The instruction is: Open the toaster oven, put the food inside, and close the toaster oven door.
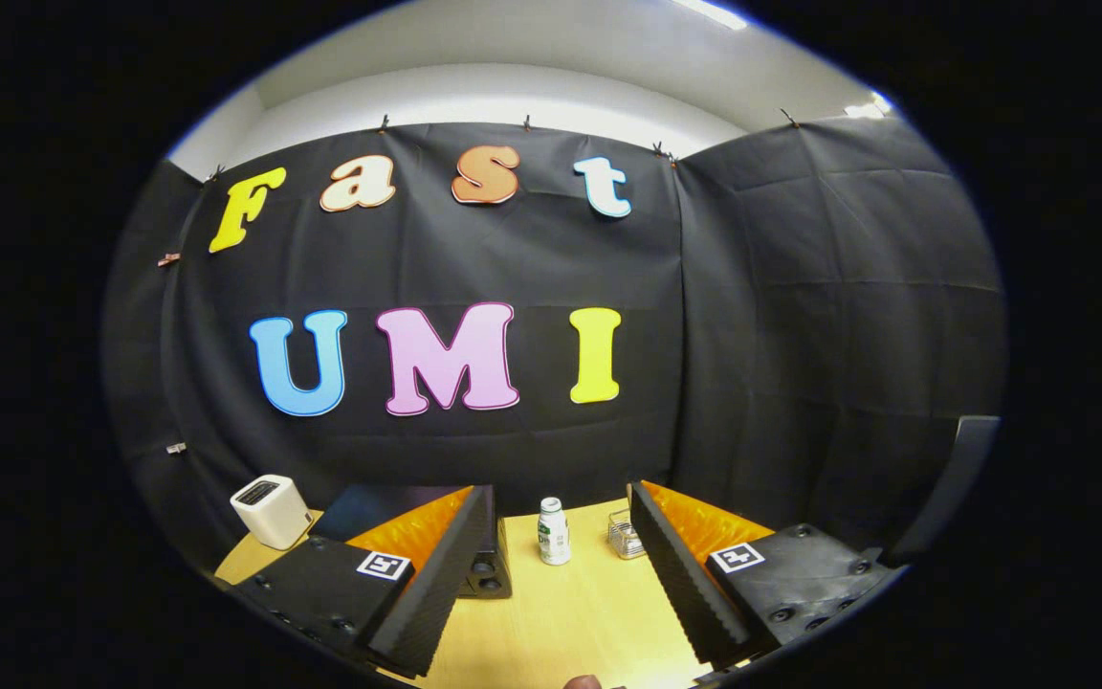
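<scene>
Largest first: bench (570, 612), pale wood, spread under everything, bare between the fingers.

Toaster oven (388, 507), dark and boxy, at the far left of the bench, mostly hidden behind the left finger; knobs (484, 574) just visible at its near right corner. Door and handle concealed, so open or closed cannot be told. Likely heavy and rigid enough to stay put under a pull; door probably hinged and stiff, best taken by its handle once found, with a steady pull, not a snatch.

Gripper (561, 565) held above the near bench, fingers wide apart, clamped on nothing.

White toaster (271, 510), rounded, further left near the bench's far left edge, slot on top; contents not visible.

Small white bottle (553, 531), upright, capped, beyond the fingers and between them, just right of the toaster oven. Looks light and smooth, possibly slippery and easy to tip; safest grip around the mid-body, squeezed gently.

Small wire basket (624, 536), right of the bottle, touching the inner edge of the right finger in view; too small to tell what sits inside. Thin wire, light, likely to slide if nudged.

Food for the oven not clearly identifiable.
</scene>
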